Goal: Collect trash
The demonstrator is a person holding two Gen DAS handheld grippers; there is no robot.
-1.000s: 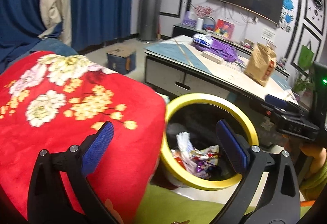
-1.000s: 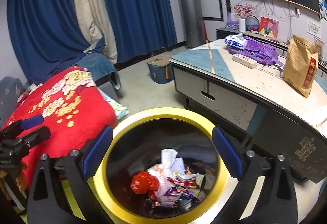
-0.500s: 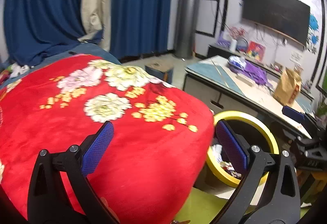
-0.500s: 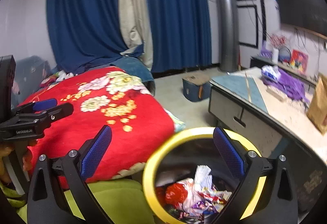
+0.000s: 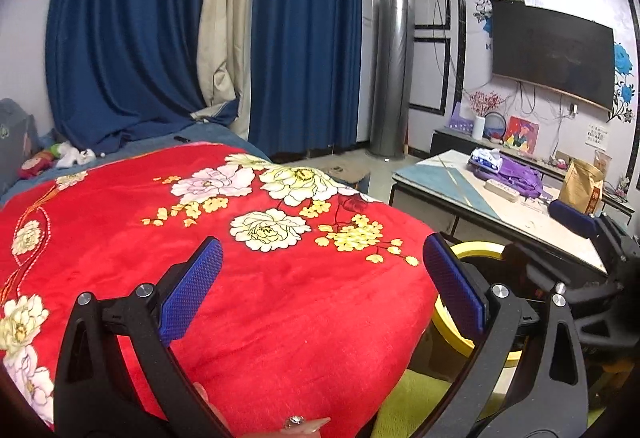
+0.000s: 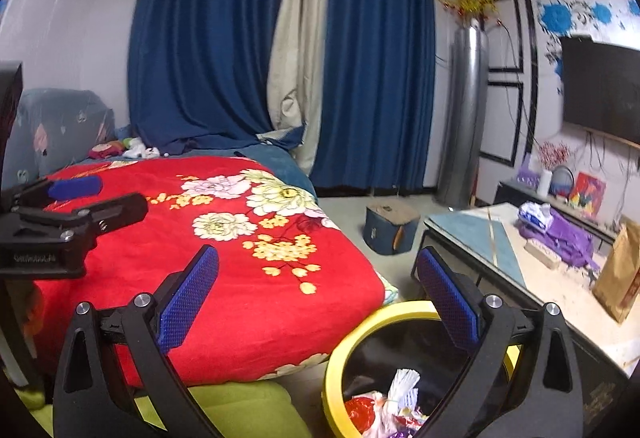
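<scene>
Left hand-held gripper [image 5: 320, 294]: jaws spread wide, nothing between the blue pads [image 5: 188, 298], poised over a red floral blanket [image 5: 248, 238] draped across a bed. Right hand-held gripper [image 6: 316, 298]: likewise wide open and empty, hanging above the near edge of the same blanket and the rim of a yellow-rimmed trash bin [image 6: 360, 322]. Inside the bin, on the floor between bed and table [image 6: 560, 286]: crumpled trash [image 6: 384, 404], white, red and mixed wrappers, piled at the bottom. In the left view, only part of the bin's yellow rim visible, just beside the blanket's edge, partly hidden behind the right-hand finger. On the table: a purple bag [image 5: 516, 172], a white tissue pack [image 5: 486, 158], a brown paper bag [image 5: 580, 186]. Behind: blue curtains [image 5: 132, 38], a tall grey cylinder [image 5: 390, 74], a wall-mounted TV [image 5: 552, 54]. Green cushion [image 6: 248, 410] at the bottom, below the blanket.
</scene>
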